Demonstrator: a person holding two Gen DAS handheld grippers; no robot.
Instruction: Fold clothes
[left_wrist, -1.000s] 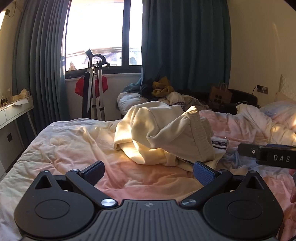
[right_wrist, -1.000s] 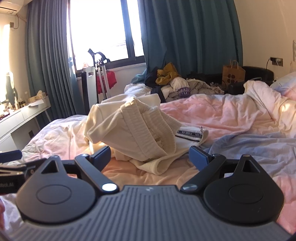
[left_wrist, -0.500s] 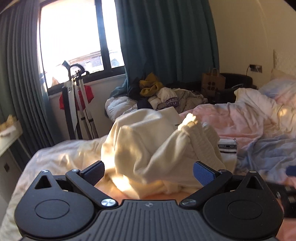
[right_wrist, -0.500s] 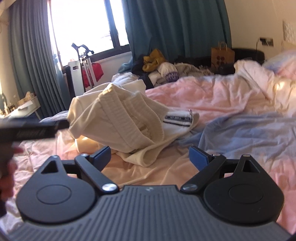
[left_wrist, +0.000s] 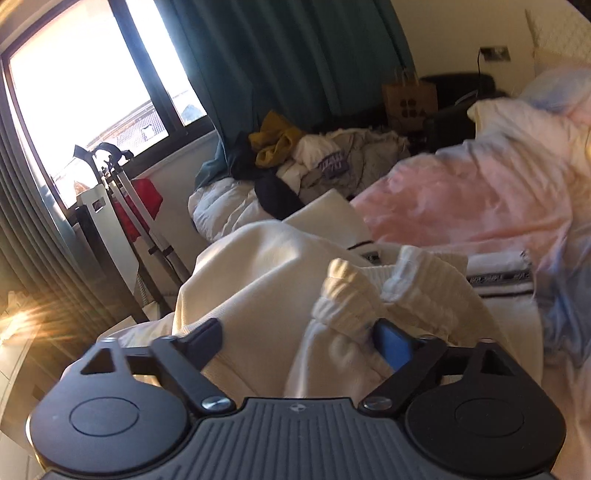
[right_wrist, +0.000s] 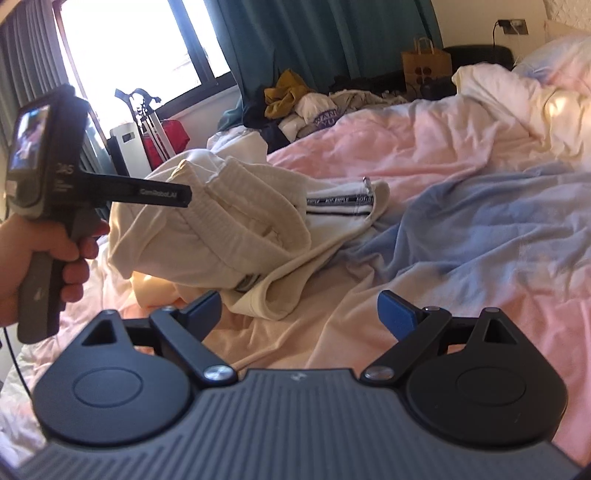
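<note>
Left gripper (left_wrist: 299, 338) is pushed right into the cream sweatshirt (left_wrist: 280, 280); jaws spread wide, cloth bunched between them, ribbed hem up against the blue pad of the right finger (left_wrist: 393, 345). Not clamped on anything. From the right wrist view, my left hand (right_wrist: 33, 254) grips the handle upright, fist closed round it, and the tool's fingers reach level across to the top fold of the sweatshirt (right_wrist: 221, 218). Can't tell from that side whether the tips touch the cloth or sit just in front of it.

Right gripper (right_wrist: 299, 314) hovers low over the bed, jaws wide open, nothing between them. The sweatshirt's near edge lies just past the left finger (right_wrist: 203, 312), apart from it.

Sweatshirt sits crumpled in a heap on the pink and blue duvet (right_wrist: 461, 206), striped band with zipper pull (right_wrist: 341, 201) facing up on its right side. Pile of other clothes (right_wrist: 314, 107) further back by the green curtain (right_wrist: 325, 40).
</note>
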